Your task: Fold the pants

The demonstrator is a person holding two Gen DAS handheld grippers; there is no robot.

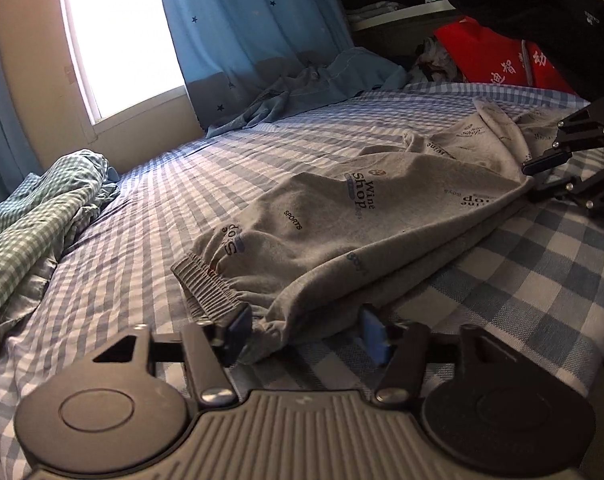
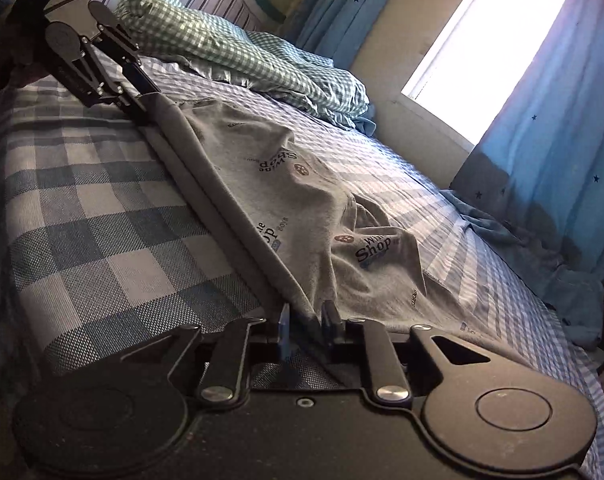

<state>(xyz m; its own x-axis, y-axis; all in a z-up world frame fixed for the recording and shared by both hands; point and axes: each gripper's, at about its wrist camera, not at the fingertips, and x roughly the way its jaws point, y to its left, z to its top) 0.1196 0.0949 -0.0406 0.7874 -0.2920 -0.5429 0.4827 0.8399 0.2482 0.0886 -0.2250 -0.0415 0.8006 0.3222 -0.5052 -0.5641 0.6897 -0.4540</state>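
Grey pants (image 1: pixel 342 216) printed with "Wine Shop" lie folded lengthwise on the blue checked bed sheet (image 1: pixel 141 208). In the left wrist view my left gripper (image 1: pixel 305 334) stands open, its blue pads wide apart. The corner by the elastic waistband (image 1: pixel 205 284) lies loose between them. At the far right my right gripper (image 1: pixel 532 182) is at the leg end. In the right wrist view the right gripper (image 2: pixel 308 324) has its jaws slightly apart around the long folded edge of the pants (image 2: pixel 302 200). The left gripper (image 2: pixel 147 98) is at the far end of that edge.
A green checked quilt (image 1: pixel 33 216) is bunched at the left of the bed. Blue curtains (image 1: pixel 241 20) hang beside a bright window (image 1: pixel 121 40). A blue cloth heap (image 1: pixel 314 84), a red bag (image 1: pixel 502 56) and dark clothes (image 1: pixel 542 12) lie beyond the bed.
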